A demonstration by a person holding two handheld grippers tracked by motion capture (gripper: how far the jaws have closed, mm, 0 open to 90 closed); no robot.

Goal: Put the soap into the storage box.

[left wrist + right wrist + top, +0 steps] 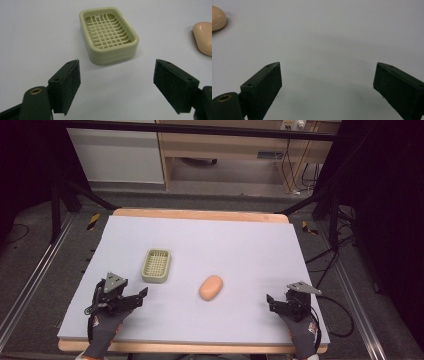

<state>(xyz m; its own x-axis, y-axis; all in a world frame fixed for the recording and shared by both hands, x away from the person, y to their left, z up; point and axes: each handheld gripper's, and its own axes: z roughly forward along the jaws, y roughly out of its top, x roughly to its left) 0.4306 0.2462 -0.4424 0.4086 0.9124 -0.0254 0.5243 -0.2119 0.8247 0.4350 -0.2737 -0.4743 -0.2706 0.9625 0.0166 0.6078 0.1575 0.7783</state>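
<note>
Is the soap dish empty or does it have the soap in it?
Empty. The soap dish shows its bare grid floor in the left gripper view, and the soap lies apart from it on the table in the high view.

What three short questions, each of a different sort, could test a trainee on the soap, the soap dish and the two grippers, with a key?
1. True or false: the soap lies inside the soap dish.
2. Multiple choice: what is between the fingers of the left gripper? A) the soap B) the dish C) nothing
3. Fill in: seen from the high view, the soap lies between the dish and the ____ gripper.

Key
1. False: the soap rests on the grey table cover, apart from the dish, which holds nothing.
2. C: both grippers are open and hold nothing.
3. right
</note>
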